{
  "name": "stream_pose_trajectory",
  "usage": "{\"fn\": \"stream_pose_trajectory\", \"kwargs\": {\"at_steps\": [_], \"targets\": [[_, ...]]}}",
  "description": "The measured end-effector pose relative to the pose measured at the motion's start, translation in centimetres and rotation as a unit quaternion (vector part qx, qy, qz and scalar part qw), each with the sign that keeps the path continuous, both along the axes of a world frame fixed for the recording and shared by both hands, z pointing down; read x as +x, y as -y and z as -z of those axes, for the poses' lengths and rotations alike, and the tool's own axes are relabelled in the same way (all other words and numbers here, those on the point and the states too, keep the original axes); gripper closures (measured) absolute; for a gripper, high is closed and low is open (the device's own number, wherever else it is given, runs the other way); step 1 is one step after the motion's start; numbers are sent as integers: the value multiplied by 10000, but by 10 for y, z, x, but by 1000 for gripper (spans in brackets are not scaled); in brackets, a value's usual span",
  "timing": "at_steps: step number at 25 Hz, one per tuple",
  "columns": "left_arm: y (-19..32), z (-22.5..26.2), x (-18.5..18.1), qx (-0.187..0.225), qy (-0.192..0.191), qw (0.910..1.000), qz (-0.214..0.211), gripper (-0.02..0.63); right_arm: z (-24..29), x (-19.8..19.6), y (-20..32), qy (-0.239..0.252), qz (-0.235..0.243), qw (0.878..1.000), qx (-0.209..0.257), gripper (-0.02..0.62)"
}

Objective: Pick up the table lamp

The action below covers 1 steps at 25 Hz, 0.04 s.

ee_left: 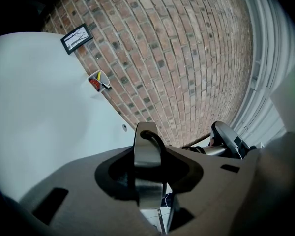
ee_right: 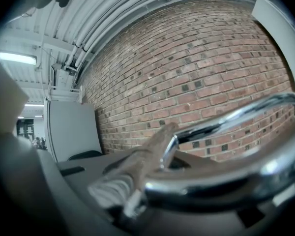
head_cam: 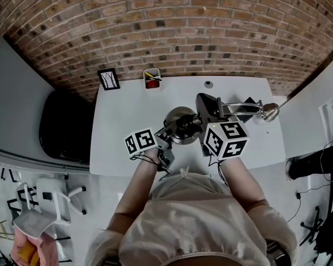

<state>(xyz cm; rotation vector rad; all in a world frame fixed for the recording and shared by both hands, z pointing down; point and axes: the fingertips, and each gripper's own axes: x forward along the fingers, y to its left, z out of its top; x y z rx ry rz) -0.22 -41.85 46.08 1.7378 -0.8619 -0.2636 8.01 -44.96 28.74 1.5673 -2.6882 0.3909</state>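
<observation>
The table lamp is chrome, with a round base [head_cam: 176, 119], a thin arm and a small head [head_cam: 270, 112] reaching right over the white table [head_cam: 125, 112]. My left gripper [head_cam: 167, 139] is shut on the lamp's upright metal stem [ee_left: 146, 149] by the base; a black cord loops over its top. My right gripper [head_cam: 206, 111] is shut on the lamp's chrome arm [ee_right: 226, 178], which runs across its fingers [ee_right: 137, 167]. Whether the base rests on the table I cannot tell.
A framed picture [head_cam: 109, 78] and a small cup with pens [head_cam: 151, 79] stand at the table's back edge against the brick wall, near a small round fitting [head_cam: 208, 84]. A black seat [head_cam: 64, 126] is left of the table, a white chair [head_cam: 44, 201] lower left.
</observation>
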Motion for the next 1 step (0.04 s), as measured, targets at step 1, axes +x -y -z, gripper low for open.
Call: {"fn": "stream_pose_trajectory", "kwargs": {"at_steps": [1], "targets": [[0, 0, -1, 2, 3, 10000, 1, 468, 0, -1, 0, -13, 4, 10000, 9, 568]]}}
